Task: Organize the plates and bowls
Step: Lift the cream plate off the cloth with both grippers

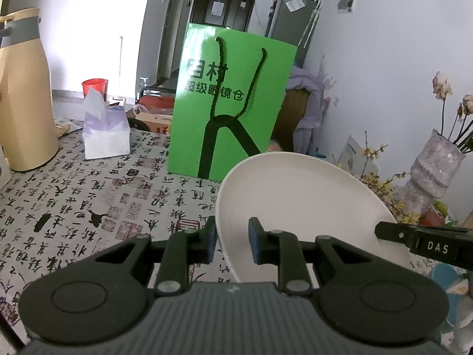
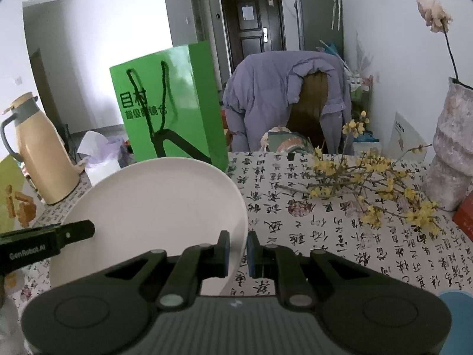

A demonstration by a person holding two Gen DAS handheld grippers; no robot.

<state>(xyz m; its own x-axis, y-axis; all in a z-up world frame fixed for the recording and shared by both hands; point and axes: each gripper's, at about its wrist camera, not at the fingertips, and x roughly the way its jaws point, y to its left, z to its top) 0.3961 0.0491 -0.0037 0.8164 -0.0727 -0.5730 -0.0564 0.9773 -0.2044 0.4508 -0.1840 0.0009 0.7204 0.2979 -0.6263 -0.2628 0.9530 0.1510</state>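
I hold one white plate (image 1: 298,207) between my two grippers, lifted clear of the table (image 1: 88,207) and tilted. My left gripper (image 1: 232,241) pinches the plate's left rim: the rim passes between the two blue pads (image 1: 254,242), which stand close together on it. My right gripper (image 2: 238,250) pinches the opposite rim, its pads nearly pressed together with only the thin edge between them. In each wrist view the other gripper's finger shows at the far side of the plate.

Behind the plate a green paper bag (image 1: 230,103) stands upright on the table. A tan thermos jug (image 1: 20,97) stands at the far left, with a tissue pack (image 1: 103,136) between jug and bag. To the right, yellow flower branches (image 2: 369,189) lie on the cloth beside a pale vase (image 2: 452,153). A purple jacket (image 2: 266,94) hangs over a chair beyond the table edge.
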